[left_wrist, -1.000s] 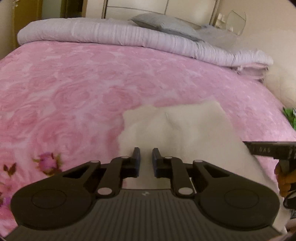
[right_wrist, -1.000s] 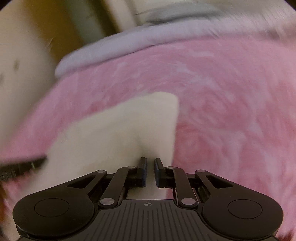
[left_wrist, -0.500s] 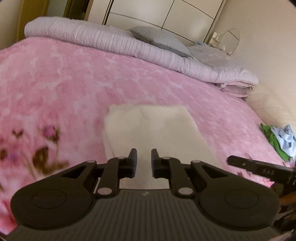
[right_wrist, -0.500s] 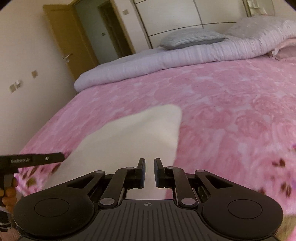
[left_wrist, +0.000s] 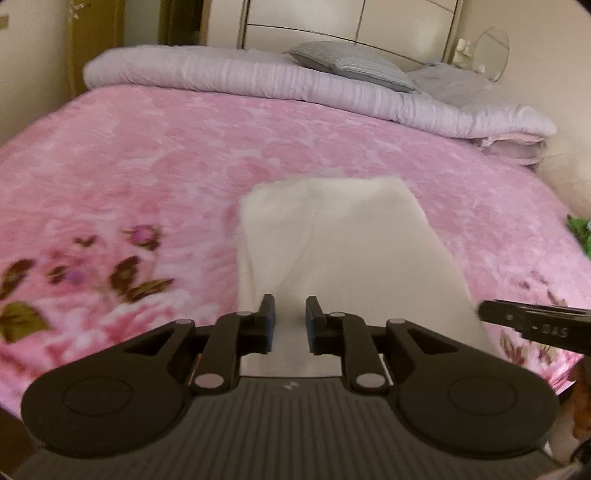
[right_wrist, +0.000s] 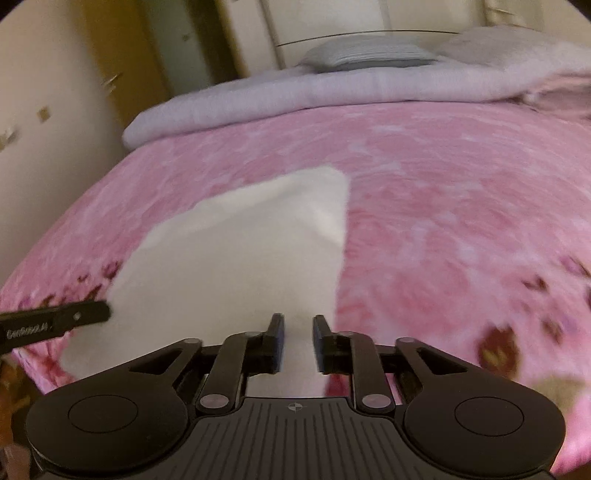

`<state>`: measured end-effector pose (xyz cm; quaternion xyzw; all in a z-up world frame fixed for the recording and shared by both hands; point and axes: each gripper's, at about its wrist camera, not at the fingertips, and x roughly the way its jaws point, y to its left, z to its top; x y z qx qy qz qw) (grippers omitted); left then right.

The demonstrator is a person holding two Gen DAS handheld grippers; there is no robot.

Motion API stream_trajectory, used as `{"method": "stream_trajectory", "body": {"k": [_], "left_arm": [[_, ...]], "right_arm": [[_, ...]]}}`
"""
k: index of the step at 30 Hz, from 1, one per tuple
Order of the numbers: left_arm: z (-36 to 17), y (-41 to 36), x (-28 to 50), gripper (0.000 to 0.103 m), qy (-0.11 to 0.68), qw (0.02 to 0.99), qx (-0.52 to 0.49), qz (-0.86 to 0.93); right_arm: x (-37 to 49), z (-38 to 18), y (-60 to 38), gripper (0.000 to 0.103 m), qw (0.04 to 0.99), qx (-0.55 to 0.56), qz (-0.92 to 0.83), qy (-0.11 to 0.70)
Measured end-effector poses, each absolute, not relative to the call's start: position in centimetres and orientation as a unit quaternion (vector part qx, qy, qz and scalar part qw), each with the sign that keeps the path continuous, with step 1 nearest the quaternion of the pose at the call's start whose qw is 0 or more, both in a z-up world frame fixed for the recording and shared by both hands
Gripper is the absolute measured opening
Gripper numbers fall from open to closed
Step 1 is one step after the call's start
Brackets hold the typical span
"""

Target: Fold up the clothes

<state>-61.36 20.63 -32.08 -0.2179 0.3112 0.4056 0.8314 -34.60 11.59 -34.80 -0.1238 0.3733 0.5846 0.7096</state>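
A cream-white folded garment (left_wrist: pixel 351 240) lies flat as a long rectangle on the pink floral blanket (left_wrist: pixel 147 166). My left gripper (left_wrist: pixel 290 314) hovers over its near end, slightly open, with only flat cloth showing in the gap. The garment (right_wrist: pixel 240 258) runs up and left in the right wrist view. There my right gripper (right_wrist: pixel 299 332) sits at its near right edge, also slightly open and empty. Each gripper shows in the other's view as a black bar: the right gripper (left_wrist: pixel 535 326) and the left gripper (right_wrist: pixel 55 321).
A rolled lilac duvet (left_wrist: pixel 258 77) and a grey pillow (left_wrist: pixel 347 62) lie along the head of the bed. Green clothing (left_wrist: pixel 580 229) sits at the bed's right edge. White wardrobe doors (right_wrist: pixel 332 22) stand behind, with a wall and wooden door frame (right_wrist: pixel 110 55) to the left.
Both grippers' fingers have spread a little wider. Both cameras have pulled back and steadied, and the garment now lies flat with its near end in front of both.
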Motion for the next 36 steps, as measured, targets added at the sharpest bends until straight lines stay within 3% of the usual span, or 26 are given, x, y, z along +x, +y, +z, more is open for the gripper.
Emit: {"method": "stream_trajectory", "body": {"k": [1,3,7,36], "left_arm": [[-32.1,20.2,-61.5,0.025,0.314,0.829,-0.218,0.408],[-32.0,19.4,-61.7,0.029,0.319,0.825,-0.218,0.412],[-31.9,17.8,-62.2,0.033,0.330,0.817,-0.219,0.420],[-32.7,10.5,-63.5,0.035,0.377,0.795,-0.204,0.429]], "right_arm": [[-34.8,-34.6,10.6,0.038,0.713,-0.119,0.578,0.378],[-35.5,-34.3,9.0,0.044,0.712,-0.125,0.578,0.378],[-36.1,-33.9,7.2,0.046,0.715,-0.123,0.570,0.385],[-40.3,-34.5,3.9,0.047,0.709,-0.181,0.553,0.399]]}}
